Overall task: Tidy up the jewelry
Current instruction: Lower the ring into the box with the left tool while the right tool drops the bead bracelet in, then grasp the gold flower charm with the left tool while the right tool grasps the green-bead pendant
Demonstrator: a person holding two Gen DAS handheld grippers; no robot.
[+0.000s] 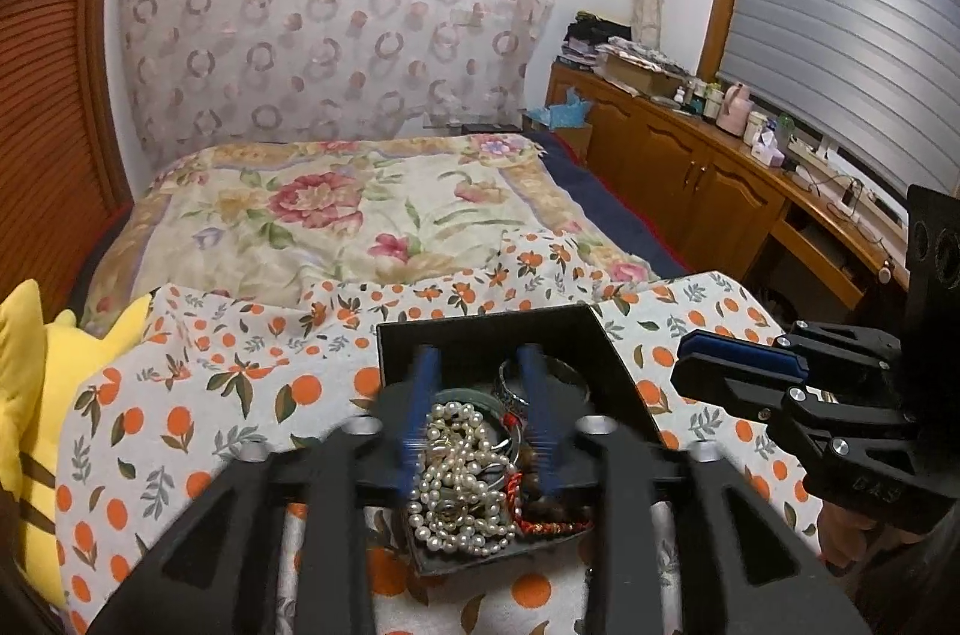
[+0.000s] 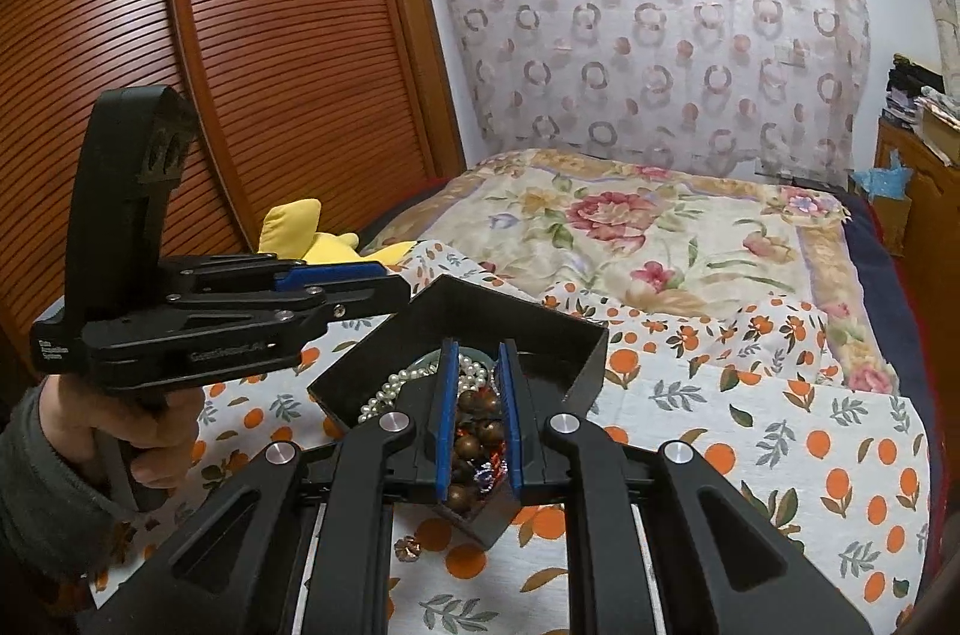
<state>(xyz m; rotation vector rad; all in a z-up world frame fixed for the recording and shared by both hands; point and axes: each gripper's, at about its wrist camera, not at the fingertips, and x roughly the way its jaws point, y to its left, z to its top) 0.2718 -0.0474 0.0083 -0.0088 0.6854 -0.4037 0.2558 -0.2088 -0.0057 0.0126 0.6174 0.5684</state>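
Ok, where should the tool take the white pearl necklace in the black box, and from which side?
Probably pinch across the bunched strands of the white pearl necklace, heaped in the open black box, coming down from above: the box's walls block any side approach, and the heap lies uppermost, beside the brown wooden beads.

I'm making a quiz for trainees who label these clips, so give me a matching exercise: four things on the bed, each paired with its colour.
Things:
1. pearl necklace
2. plush toy
3. jewelry box
4. bead bracelet

Colours:
A. yellow
B. brown
C. white
D. black

Pairs: 1-C, 2-A, 3-D, 4-B
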